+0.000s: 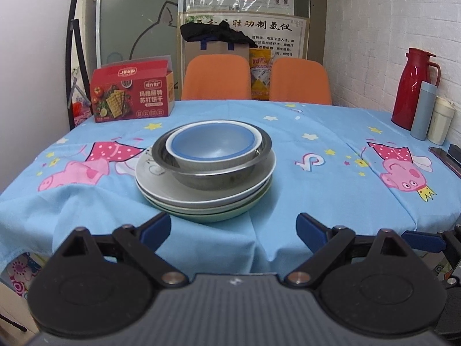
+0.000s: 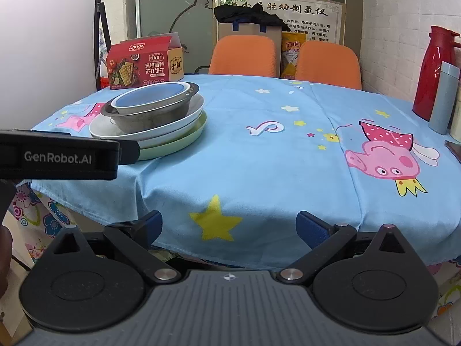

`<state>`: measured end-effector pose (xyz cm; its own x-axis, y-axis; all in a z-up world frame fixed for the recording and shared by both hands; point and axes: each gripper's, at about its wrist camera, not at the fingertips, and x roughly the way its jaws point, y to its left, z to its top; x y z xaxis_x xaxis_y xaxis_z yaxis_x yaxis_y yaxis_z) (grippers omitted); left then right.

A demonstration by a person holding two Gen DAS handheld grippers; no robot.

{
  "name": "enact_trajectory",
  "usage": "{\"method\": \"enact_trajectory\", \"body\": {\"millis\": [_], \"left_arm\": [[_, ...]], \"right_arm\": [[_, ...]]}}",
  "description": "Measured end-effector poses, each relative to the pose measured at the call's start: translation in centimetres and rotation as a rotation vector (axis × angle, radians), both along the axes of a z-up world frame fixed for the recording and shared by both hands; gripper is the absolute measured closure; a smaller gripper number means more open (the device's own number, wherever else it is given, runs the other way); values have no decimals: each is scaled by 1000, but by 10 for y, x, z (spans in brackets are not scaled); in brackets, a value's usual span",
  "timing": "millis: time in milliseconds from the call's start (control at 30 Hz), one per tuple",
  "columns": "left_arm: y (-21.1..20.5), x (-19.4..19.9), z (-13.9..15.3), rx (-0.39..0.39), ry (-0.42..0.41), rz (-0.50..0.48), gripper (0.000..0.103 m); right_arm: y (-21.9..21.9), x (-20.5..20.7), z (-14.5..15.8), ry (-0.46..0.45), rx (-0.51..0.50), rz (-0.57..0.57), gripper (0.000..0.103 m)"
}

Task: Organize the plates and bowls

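Observation:
A stack of dishes stands on the table with the blue cartoon cloth (image 1: 288, 173). A blue-lined white bowl (image 1: 213, 144) sits inside a steel bowl (image 1: 219, 173), on white plates (image 1: 161, 181) over a pale green plate (image 1: 219, 216). The stack also shows at the left in the right wrist view (image 2: 152, 115). My left gripper (image 1: 233, 227) is open and empty, just in front of the stack at the table's near edge. My right gripper (image 2: 229, 225) is open and empty at the near edge, right of the stack. The left gripper's body (image 2: 57, 155) shows in the right wrist view.
A red cracker box (image 1: 132, 92) stands at the back left. A red thermos (image 1: 415, 86), a grey-blue tumbler (image 1: 422, 109) and a cream cup (image 1: 440, 121) stand at the right by the wall. A phone (image 1: 443, 158) lies near them. Two orange chairs (image 1: 219, 77) stand behind the table.

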<state>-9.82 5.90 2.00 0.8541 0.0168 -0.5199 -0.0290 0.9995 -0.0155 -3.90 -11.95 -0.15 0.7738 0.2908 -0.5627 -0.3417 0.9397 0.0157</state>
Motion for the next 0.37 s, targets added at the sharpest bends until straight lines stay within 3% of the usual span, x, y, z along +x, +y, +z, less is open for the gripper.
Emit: {"method": "enact_trajectory", "body": {"millis": [367], "left_arm": [[9,3,-7,-47,28,14,11]], "right_arm": [[12,-1,-5,22,-19,27,0]]}}
